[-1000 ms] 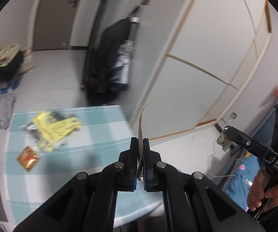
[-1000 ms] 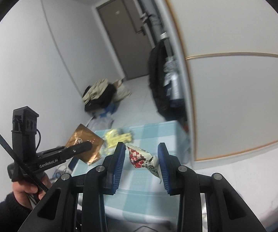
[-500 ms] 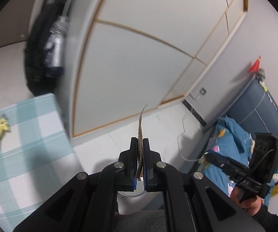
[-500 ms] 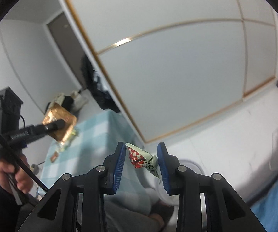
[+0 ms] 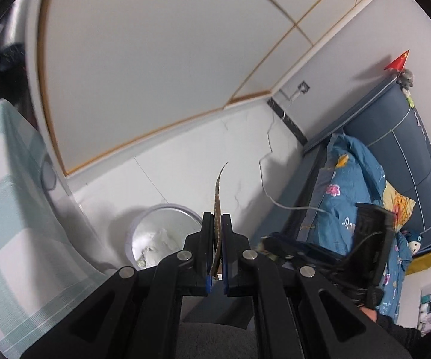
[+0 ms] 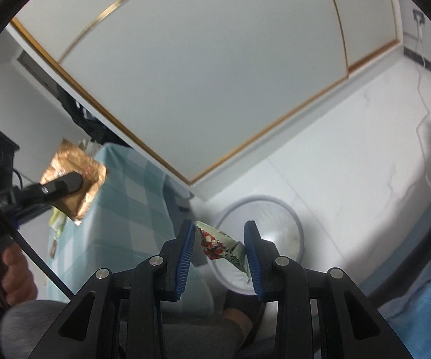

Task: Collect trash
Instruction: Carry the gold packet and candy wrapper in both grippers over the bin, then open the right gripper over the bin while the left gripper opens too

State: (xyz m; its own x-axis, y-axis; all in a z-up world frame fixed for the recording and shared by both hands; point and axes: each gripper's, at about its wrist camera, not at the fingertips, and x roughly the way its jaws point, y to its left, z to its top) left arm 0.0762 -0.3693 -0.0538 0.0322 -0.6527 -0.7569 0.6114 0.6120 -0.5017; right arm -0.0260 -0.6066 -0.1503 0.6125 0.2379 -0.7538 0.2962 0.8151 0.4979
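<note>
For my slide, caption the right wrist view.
Right gripper carries a red-and-white snack wrapper above the white trash bin.

Grippers: two, left and right. Wrappers held: two, one copper, one red-checked. Bins: one. Tables: one.

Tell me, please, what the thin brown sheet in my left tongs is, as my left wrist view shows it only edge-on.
Observer: The right wrist view shows its broad face. It is a crumpled copper foil wrapper, pinched in the left tongs.
Operator: Thanks. Are the right tongs carrying anything?
Observer: Yes, the right tongs grip a red-and-white checked snack wrapper.
Operator: Where is the bin from there?
Observer: The white bin appears directly behind that wrapper.
</note>
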